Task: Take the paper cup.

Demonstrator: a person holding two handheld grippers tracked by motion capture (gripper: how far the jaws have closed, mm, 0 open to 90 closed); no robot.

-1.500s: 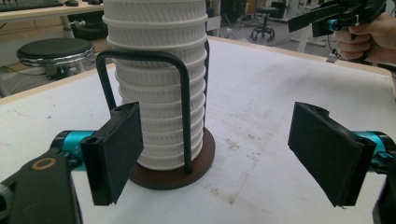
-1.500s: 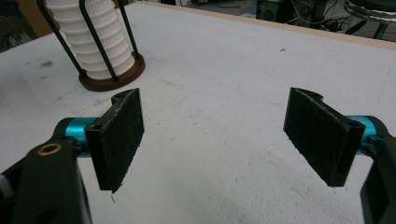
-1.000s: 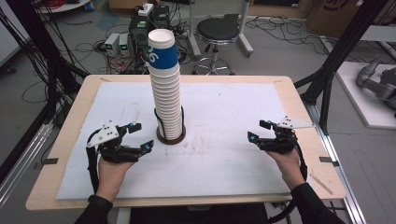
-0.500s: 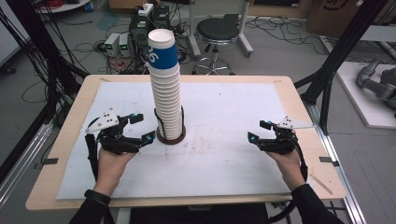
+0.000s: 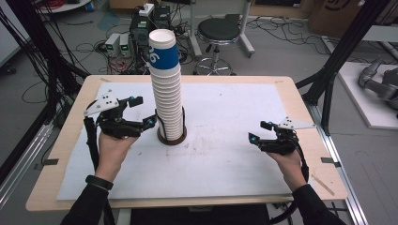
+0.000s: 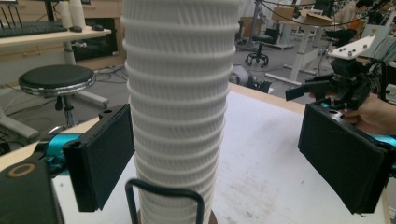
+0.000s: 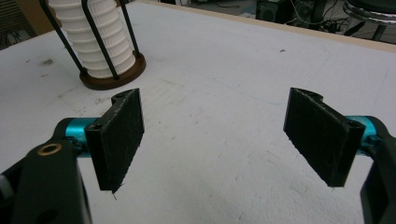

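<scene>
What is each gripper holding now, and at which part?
Nothing is held. The left gripper has just been opening, its jaws on either side of the cup stack without pressing. The right gripper is open above the table.

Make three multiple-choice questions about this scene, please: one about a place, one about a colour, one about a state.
1. Where does the stack of cups stand?
A. in a round holder near the middle of the table
B. on the stool
C. at the table's right edge

2. What colour is the band on the top cup?
A. red
B. blue
C. green

3. How are the left tongs?
A. shut on the stack
B. open, one pad on each side of the stack, not pressing
C. lying flat on the table

Answers:
1 A: the high view shows the stack in the holder on the white sheet, mid-table.
2 B: the top cup has a blue band.
3 B: in the left gripper view both pads stand clear of the stack; the jaws have just been opening.
</scene>
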